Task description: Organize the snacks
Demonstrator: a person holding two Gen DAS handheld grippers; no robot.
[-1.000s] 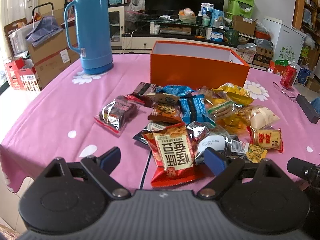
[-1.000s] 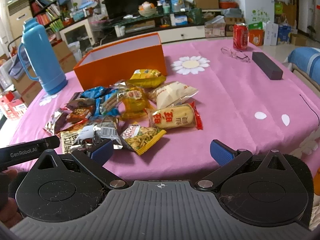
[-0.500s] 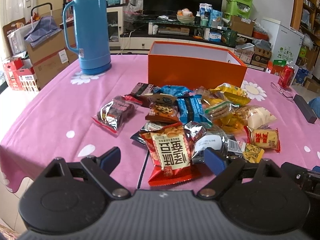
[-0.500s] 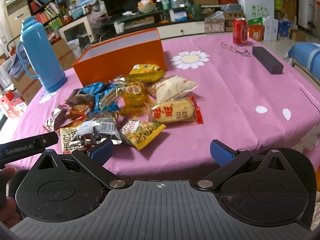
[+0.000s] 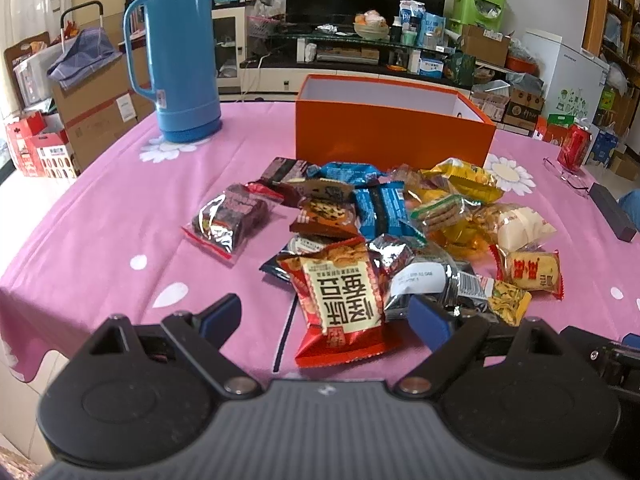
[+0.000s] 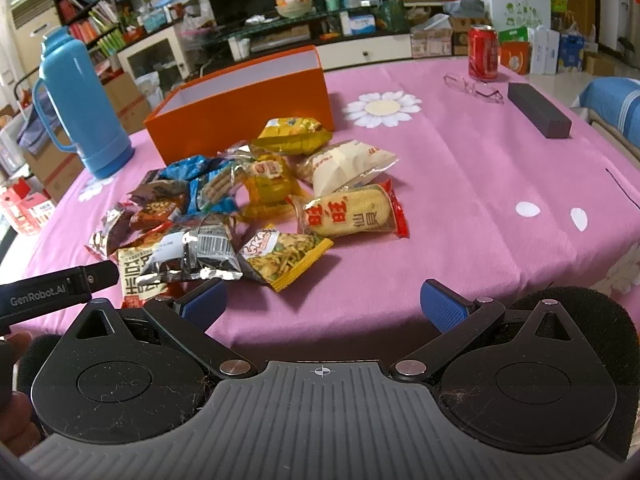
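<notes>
A pile of several snack packets (image 5: 384, 232) lies on the pink tablecloth in front of an open orange box (image 5: 392, 136). The pile also shows in the right wrist view (image 6: 256, 204), with the orange box (image 6: 240, 120) behind it. A red packet (image 5: 340, 300) lies nearest my left gripper (image 5: 326, 318), which is open and empty just before the pile. My right gripper (image 6: 324, 304) is open and empty, near the table's front edge, close to a yellow-green packet (image 6: 284, 256).
A blue thermos (image 5: 180, 52) stands at the back left of the table. A red can (image 6: 483, 53), glasses (image 6: 474, 88) and a dark block (image 6: 538, 109) lie at the right. The pink table edge (image 5: 24, 312) drops off at the left front.
Both grippers have risen slightly and pulled back a little; the pile sits a bit farther away in both views. Both stay open. No snack has moved.
</notes>
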